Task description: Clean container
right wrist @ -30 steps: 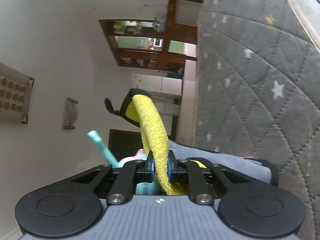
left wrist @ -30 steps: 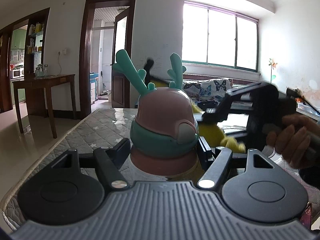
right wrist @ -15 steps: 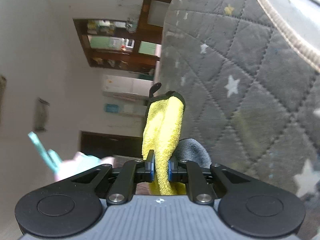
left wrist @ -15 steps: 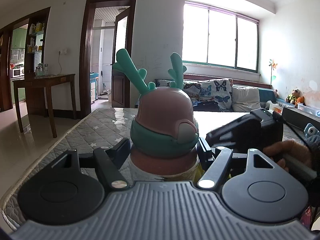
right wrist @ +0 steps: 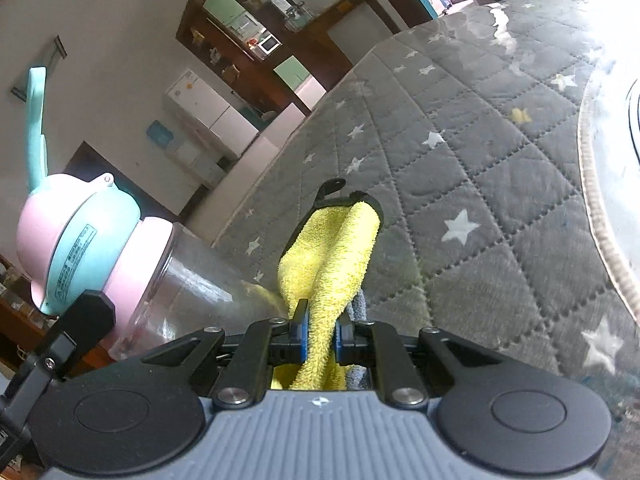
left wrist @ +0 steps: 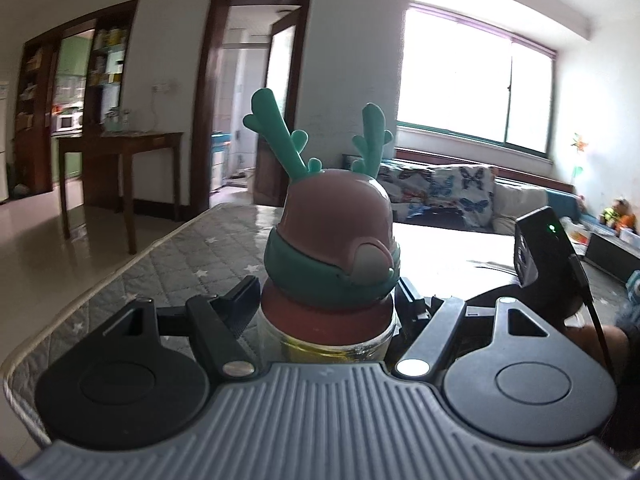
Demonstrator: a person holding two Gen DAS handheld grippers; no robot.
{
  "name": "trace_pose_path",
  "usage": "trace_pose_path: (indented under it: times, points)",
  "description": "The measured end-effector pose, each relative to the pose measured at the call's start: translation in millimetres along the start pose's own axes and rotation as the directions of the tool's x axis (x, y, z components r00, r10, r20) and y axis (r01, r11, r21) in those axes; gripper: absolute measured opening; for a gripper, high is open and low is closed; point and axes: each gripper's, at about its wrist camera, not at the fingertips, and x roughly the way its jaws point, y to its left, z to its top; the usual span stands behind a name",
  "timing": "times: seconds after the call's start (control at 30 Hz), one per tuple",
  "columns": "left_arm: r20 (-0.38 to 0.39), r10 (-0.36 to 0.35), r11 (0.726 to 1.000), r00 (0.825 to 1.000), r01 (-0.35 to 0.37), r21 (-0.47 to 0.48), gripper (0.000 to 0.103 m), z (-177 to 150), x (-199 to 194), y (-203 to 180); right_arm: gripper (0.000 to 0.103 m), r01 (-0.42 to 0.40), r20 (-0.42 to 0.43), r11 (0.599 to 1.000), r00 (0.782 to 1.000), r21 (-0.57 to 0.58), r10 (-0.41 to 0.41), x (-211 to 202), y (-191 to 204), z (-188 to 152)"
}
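Note:
A clear bottle [left wrist: 326, 340] with a pink lid [left wrist: 336, 228], a teal band and teal antlers stands upright between the fingers of my left gripper [left wrist: 326, 300], which is shut on its neck. In the right wrist view the same bottle [right wrist: 188, 292] appears at the left, its pink lid [right wrist: 72, 224] tilted away. My right gripper [right wrist: 320, 326] is shut on a yellow microfibre cloth [right wrist: 332, 252] with a black edge. The cloth hangs just right of the bottle's glass body, over the quilt. My right gripper's body [left wrist: 544, 256] shows at the right in the left wrist view.
A grey quilted cover with white stars [right wrist: 460, 184] lies over the table under both grippers. A wooden side table [left wrist: 120, 152] and a doorway stand at the far left. A sofa with butterfly cushions [left wrist: 452, 192] sits under the window. A person's hand [left wrist: 592, 336] holds the right gripper.
My right gripper with the yellow cloth has swung down from above the lid to beside the bottle's glass body and rolled towards level. The left gripper has tilted slightly, holding the bottle.

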Motion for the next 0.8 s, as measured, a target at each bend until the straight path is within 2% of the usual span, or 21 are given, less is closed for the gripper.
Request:
trace_pose_path:
  times: [0.2,0.3,0.37,0.5,0.67,0.77,0.8]
  points:
    - [0.006,0.014,1.0,1.0,-0.014,0.011,0.072,-1,-2,-1,0.011,-0.02,0.01,0.999,1.0,0.033,0.02,-7,11,0]
    - [0.004,0.001,1.0,1.0,-0.001,0.005,0.072,1,-2,5,0.011,-0.08,0.035,0.993,0.996,0.085,0.077,-17,-5,-1]
    - [0.007,-0.007,1.0,1.0,0.007,0.005,0.072,1,-2,7,0.011,-0.148,0.058,0.979,0.988,0.138,0.141,-18,-7,5]
    - [0.011,-0.011,1.0,1.0,0.011,0.02,0.072,0,-2,5,0.011,-0.286,0.1,0.933,0.957,0.217,0.271,-17,-10,18]
    - [0.013,-0.016,1.0,1.0,0.015,0.016,0.072,0,-2,7,0.011,-0.408,0.147,0.868,0.913,0.282,0.381,-19,-13,24]
    - [0.015,-0.018,1.0,1.0,0.017,0.016,0.072,0,-2,7,0.011,-0.494,0.179,0.812,0.87,0.311,0.46,-19,-26,30]
    - [0.016,-0.018,1.0,1.0,0.018,0.016,0.072,0,-2,8,0.011,-0.504,0.183,0.803,0.863,0.316,0.47,-19,-25,32]
